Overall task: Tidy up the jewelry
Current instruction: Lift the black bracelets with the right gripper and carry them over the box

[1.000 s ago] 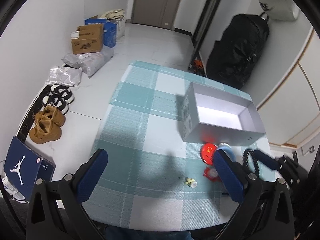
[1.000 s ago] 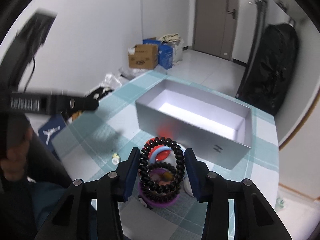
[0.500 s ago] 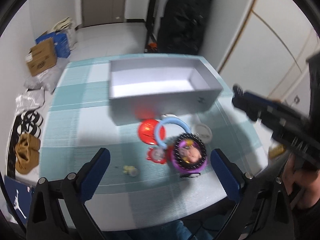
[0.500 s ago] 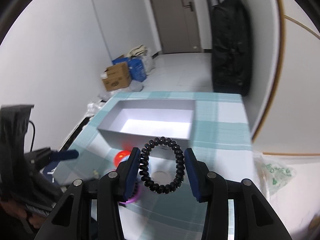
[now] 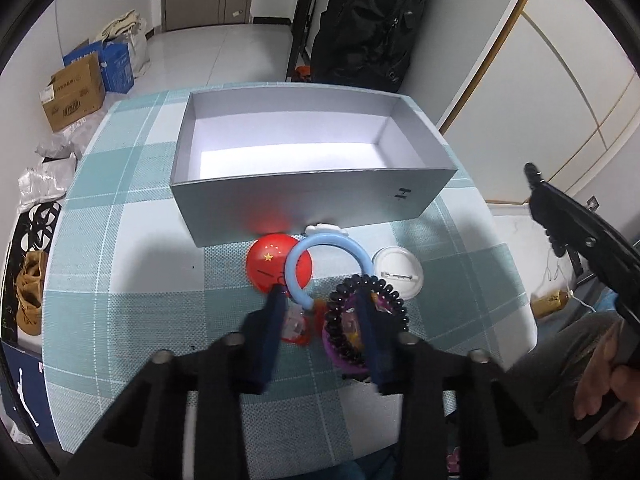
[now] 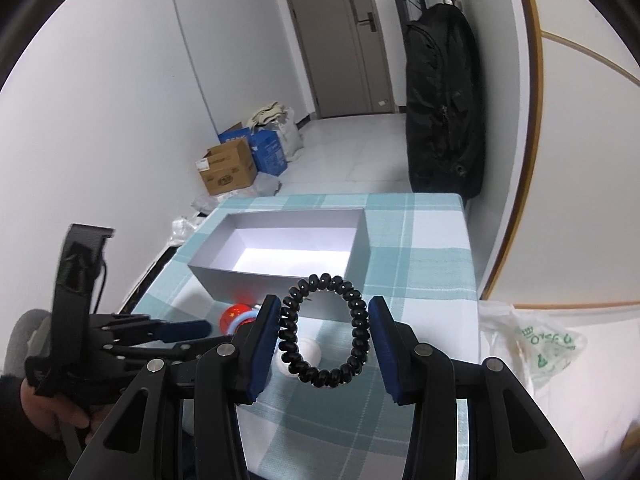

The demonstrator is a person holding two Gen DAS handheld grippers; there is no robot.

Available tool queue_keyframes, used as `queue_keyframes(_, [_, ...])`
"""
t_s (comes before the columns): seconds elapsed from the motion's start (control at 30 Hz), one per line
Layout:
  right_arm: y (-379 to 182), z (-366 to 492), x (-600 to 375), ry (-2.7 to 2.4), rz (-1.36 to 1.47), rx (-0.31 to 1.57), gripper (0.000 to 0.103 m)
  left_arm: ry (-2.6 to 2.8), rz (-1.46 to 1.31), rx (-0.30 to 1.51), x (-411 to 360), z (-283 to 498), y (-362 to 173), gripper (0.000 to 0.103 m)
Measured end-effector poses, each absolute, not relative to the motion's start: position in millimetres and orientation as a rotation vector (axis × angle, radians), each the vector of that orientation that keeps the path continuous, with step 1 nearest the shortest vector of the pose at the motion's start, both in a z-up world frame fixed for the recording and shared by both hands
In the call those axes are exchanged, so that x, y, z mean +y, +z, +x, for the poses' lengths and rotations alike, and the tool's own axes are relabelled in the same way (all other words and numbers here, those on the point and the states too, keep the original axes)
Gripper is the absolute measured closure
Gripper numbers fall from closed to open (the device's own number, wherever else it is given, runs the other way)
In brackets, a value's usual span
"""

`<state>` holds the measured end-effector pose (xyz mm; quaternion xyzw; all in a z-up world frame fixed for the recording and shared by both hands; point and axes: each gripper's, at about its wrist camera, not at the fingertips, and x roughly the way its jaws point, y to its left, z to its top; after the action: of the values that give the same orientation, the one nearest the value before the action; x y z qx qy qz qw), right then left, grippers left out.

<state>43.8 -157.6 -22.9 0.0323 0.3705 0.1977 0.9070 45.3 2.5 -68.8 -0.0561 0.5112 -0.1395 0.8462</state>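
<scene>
My right gripper (image 6: 324, 304) is shut on a black coil band (image 6: 354, 328) and holds it in the air in front of the grey open box (image 6: 248, 276). The box (image 5: 312, 196) is empty inside. Before it on the cloth lie a red round badge (image 5: 268, 264), a blue open ring (image 5: 332, 240), a white badge back (image 5: 396, 272) and a purple badge ringed by a second black coil (image 5: 384, 292). My left gripper (image 5: 320, 300) hangs low over this pile with its jaws closing. The ring's end and a small red piece (image 5: 298, 330) lie between its blurred fingers.
The table wears a teal plaid cloth (image 5: 132, 280). A black bag (image 5: 368, 20) stands behind it, and cardboard boxes (image 5: 72, 92) and shoes (image 5: 30, 296) lie on the floor to the left. A plastic bag (image 6: 540, 344) sits right of the table. A hand (image 5: 604, 400) grips the right tool.
My left gripper swung right over the pile, and its jaws came from wide open to a narrow gap. My right gripper lifted the coil band up and away from the pile.
</scene>
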Motion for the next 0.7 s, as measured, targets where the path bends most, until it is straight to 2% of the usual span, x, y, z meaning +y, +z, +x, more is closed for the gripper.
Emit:
queue_keyframes(0.17, [-21.7,43.2,-155.1,0.424,0.064,0.762,0.059,-0.310,-0.111,1.076,-2.0,45.5,-67.5,0.092])
queue_keyframes(0.7, [-24.7,46.8,-149.8,0.452,0.077,0.773,0.059,-0.353,-0.204,1.062,9.6,49.4,-53.9,0.099])
